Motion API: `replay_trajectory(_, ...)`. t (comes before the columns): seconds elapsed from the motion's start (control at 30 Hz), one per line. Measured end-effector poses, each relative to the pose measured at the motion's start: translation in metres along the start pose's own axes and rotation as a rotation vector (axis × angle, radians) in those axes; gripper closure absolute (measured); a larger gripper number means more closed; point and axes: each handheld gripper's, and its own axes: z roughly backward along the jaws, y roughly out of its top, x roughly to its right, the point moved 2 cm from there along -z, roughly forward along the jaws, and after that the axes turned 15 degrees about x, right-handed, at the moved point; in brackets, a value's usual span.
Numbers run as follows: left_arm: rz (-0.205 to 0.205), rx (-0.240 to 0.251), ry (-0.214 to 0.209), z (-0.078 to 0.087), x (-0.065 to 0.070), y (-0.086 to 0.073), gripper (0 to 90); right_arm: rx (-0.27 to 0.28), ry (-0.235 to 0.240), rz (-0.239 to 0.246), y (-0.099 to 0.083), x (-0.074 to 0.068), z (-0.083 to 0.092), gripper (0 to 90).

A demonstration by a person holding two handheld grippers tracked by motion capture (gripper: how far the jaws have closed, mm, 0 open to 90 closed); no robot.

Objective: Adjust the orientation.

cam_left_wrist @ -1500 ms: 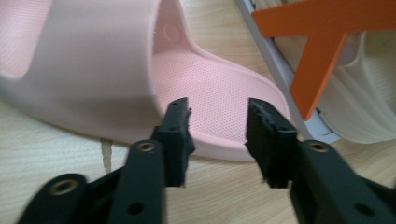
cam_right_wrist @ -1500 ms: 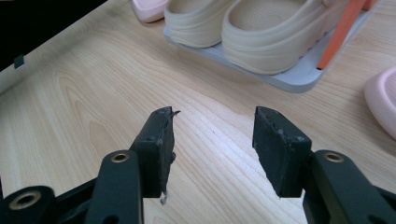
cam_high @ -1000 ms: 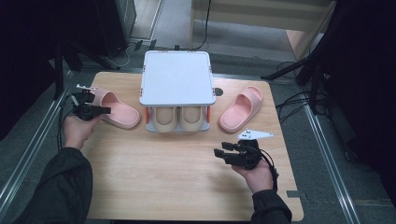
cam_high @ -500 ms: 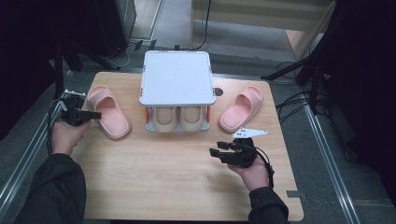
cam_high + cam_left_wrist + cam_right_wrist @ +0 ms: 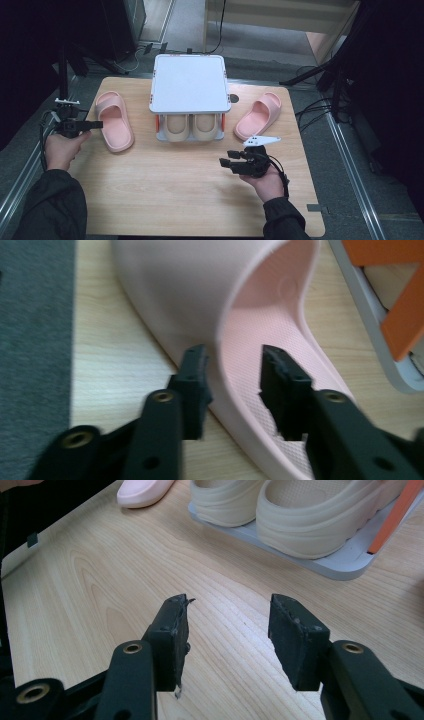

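A pink slipper [image 5: 115, 122] lies on the left part of the wooden table [image 5: 165, 195], left of a small shoe rack [image 5: 188, 82]. My left gripper [image 5: 95, 124] is at the slipper's left edge. In the left gripper view the jaws have just been opening and now stand open [image 5: 232, 385]. The slipper's side wall [image 5: 200, 290] runs between them and the pads are off it. A second pink slipper [image 5: 258, 116] lies right of the rack. My right gripper [image 5: 224, 159] hovers open [image 5: 227, 630] over bare wood in front of the rack.
The rack has a white top and orange posts, and a beige pair of shoes [image 5: 192, 127] sits on its lower shelf [image 5: 345, 562]. The table's left edge is close behind my left hand. Dark floor, cables and stands surround the table.
My left hand has moved left and slightly toward the person, drawing the left slipper with it. Its jaws then went from shut to open. The right gripper has stayed put.
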Motion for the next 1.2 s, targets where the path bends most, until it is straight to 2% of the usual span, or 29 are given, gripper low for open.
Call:
replay_trajectory(0.1,0.013,0.014,0.021,-0.004,-0.003,0.001,50.3,0.000,-0.007,-0.002,0.000,0.000,0.001,51.3)
replay_trajectory(0.2,-0.003,0.013,0.033,-0.011,-0.003,0.003,48.4,0.005,-0.012,-0.002,-0.001,0.001,0.003,51.3)
replay_trajectory(0.27,0.003,0.015,0.035,-0.016,-0.003,0.006,47.1,0.005,-0.018,-0.002,-0.002,0.001,0.006,51.3)
replay_trajectory(0.3,0.005,0.010,0.035,-0.018,-0.004,0.007,46.9,0.004,-0.025,-0.005,-0.002,0.002,0.007,51.3)
replay_trajectory(0.4,0.046,0.014,0.030,-0.025,-0.007,0.010,46.8,0.000,-0.041,-0.011,-0.006,0.003,0.013,51.2)
replay_trajectory(0.6,0.065,0.008,0.051,-0.036,-0.012,0.012,46.7,0.010,-0.071,-0.026,-0.010,0.004,0.024,51.1)
replay_trajectory(0.7,0.070,0.010,0.046,-0.039,-0.013,0.012,45.9,0.017,-0.089,-0.024,-0.011,0.005,0.027,51.1)
replay_trajectory(0.8,0.061,0.013,0.051,-0.040,-0.013,0.012,48.6,0.027,-0.105,-0.033,-0.012,0.006,0.030,51.1)
replay_trajectory(0.9,0.040,0.012,0.070,-0.037,-0.013,0.013,55.7,0.030,-0.110,-0.033,-0.012,0.006,0.031,51.1)
replay_trajectory(1.03,-0.022,0.011,0.106,-0.032,-0.012,0.014,67.9,0.027,-0.107,-0.032,-0.012,0.006,0.030,51.1)
replay_trajectory(1.2,-0.049,-0.009,0.125,-0.030,-0.007,0.015,77.0,0.028,-0.107,-0.024,-0.011,0.006,0.029,51.9)
